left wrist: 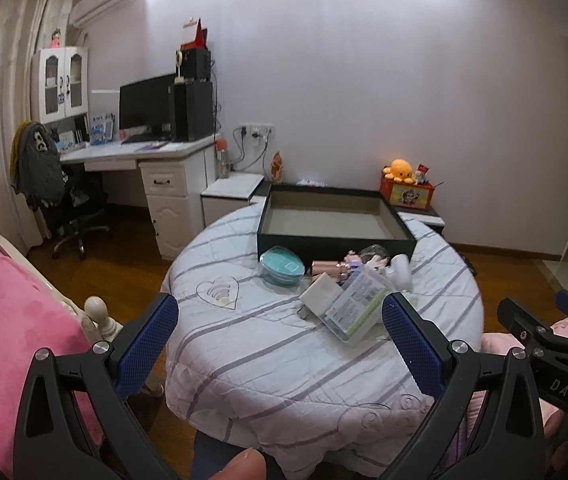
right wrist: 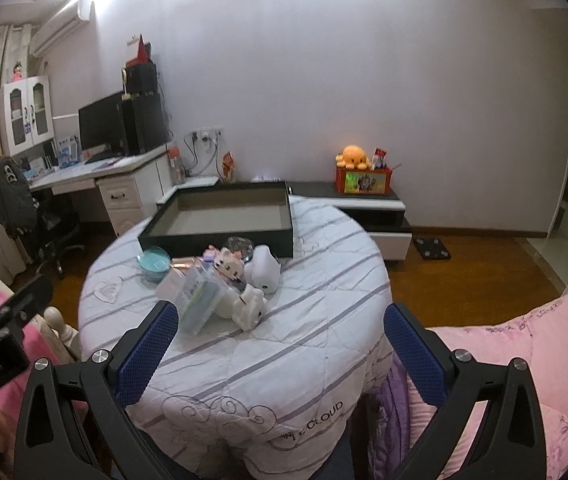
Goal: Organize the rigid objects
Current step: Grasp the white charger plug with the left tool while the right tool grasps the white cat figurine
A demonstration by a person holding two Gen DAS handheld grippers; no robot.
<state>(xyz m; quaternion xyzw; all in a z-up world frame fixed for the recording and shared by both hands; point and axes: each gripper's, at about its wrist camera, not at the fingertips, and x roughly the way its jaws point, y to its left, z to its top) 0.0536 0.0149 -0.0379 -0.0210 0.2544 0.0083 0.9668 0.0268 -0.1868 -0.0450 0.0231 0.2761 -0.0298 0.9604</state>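
A round table (left wrist: 284,360) draped in a striped quilt carries a shallow black tray (left wrist: 335,220) at its far side, lying flat with its long axis across the view and nothing inside that shows. Just in front of the tray sits a loose heap of small things. A teal case (left wrist: 282,266) lies at the heap's left, touching the tray's near wall or just shy of it. A white box (left wrist: 321,290) rests flat to its right, and a clear plastic case (left wrist: 353,308) leans on that box, its long axis running from near-left to far-right, tilted up at the far end. Behind them a pink tube (left wrist: 325,268) lies on its side, long axis across the view, parallel to the tray's front wall. Small white figurines (right wrist: 250,304) and a white rounded gadget (right wrist: 264,266) crowd the heap's right side; what the dark glossy item at the back is I cannot make out.

The left gripper (left wrist: 280,344) hovers short of the heap, jaws spread wide with nothing between them. The right gripper (right wrist: 282,346) hangs at the table's near edge, likewise wide and bare. A fingertip (left wrist: 244,466) shows at the bottom of the left view.
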